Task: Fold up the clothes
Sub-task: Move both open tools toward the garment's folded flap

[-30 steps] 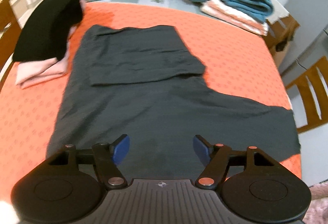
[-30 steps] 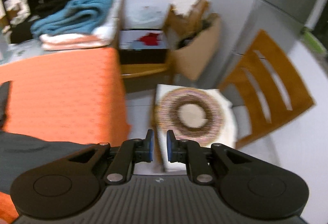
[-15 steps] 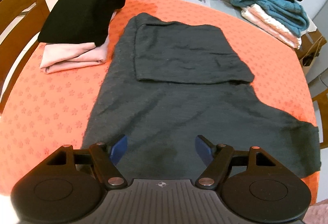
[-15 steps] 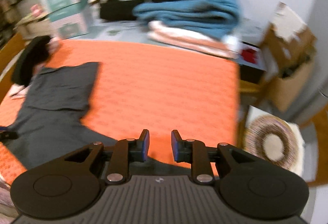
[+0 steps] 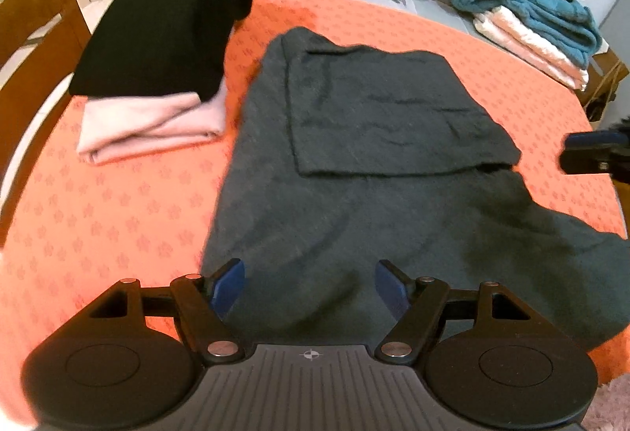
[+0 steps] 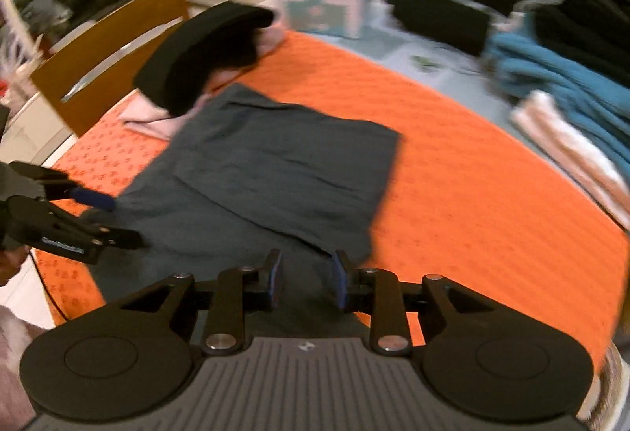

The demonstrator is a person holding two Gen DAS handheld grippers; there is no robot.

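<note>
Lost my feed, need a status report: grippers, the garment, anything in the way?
Left gripper open, empty. Right gripper empty, jaws just opening. Dark garment part-folded on the orange cloth, one sleeve out. Folded stack beside it, clear.

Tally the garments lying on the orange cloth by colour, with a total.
Dark grey garment: 1
Black garment: 1
Pink garment: 1
Total: 3

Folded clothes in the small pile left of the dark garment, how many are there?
2: a black piece on top, a pink piece beneath it, beside the spread dark garment. More could be hidden between.
</note>
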